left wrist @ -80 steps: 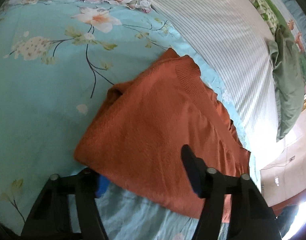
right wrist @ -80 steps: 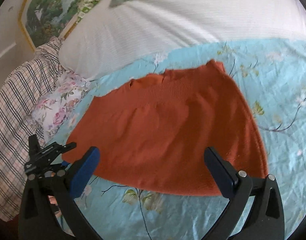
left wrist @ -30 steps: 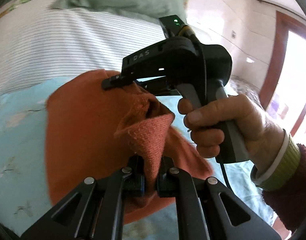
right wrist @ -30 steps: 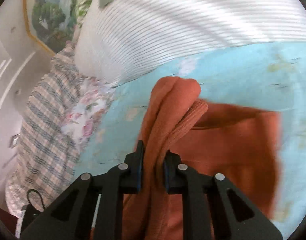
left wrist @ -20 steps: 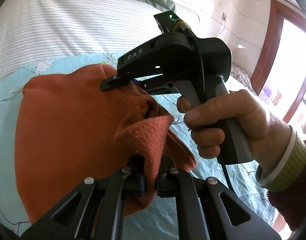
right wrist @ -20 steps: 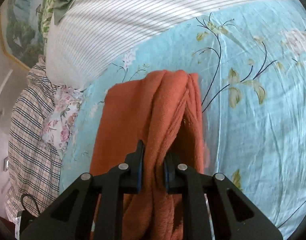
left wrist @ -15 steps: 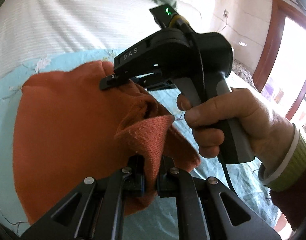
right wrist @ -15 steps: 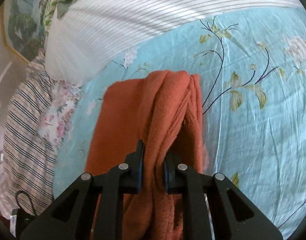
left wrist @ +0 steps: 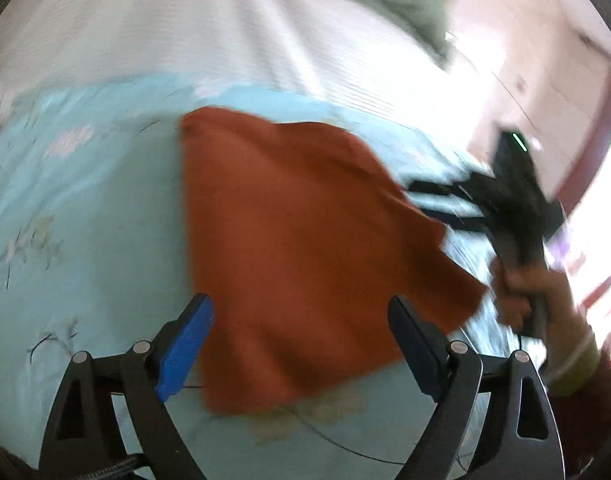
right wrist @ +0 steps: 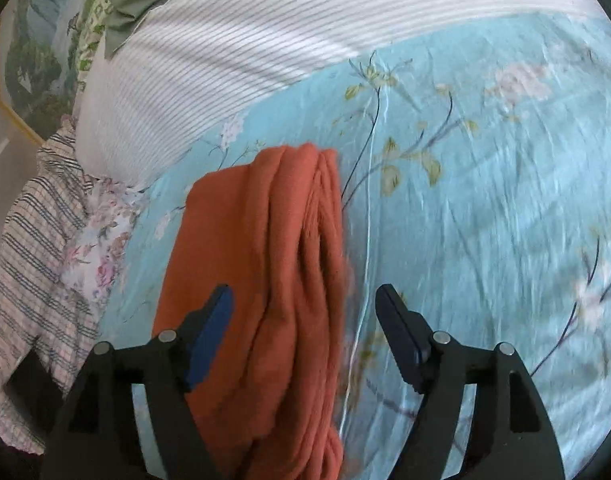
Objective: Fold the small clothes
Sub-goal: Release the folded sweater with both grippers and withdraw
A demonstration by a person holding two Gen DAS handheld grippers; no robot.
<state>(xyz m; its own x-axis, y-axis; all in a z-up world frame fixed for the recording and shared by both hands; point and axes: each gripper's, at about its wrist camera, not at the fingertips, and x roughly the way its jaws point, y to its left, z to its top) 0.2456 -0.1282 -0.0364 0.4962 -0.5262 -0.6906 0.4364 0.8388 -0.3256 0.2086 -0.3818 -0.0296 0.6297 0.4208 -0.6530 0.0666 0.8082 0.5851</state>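
Inspecting left to right from the rust-orange garment (left wrist: 305, 248): my left gripper (left wrist: 301, 344) has just been opening, jaws apart over its near edge, pressing nothing. The garment lies folded on the floral sheet (right wrist: 485, 200). My right gripper (right wrist: 305, 336) has likewise just been opening, astride its bunched edge. That edge, I judge, needs flattening.

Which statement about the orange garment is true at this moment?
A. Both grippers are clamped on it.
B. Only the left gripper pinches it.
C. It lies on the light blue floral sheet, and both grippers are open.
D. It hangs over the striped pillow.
C: the orange garment lies folded on the light blue floral sheet, and the left gripper and right gripper both have their jaws spread, having just opened off the cloth.
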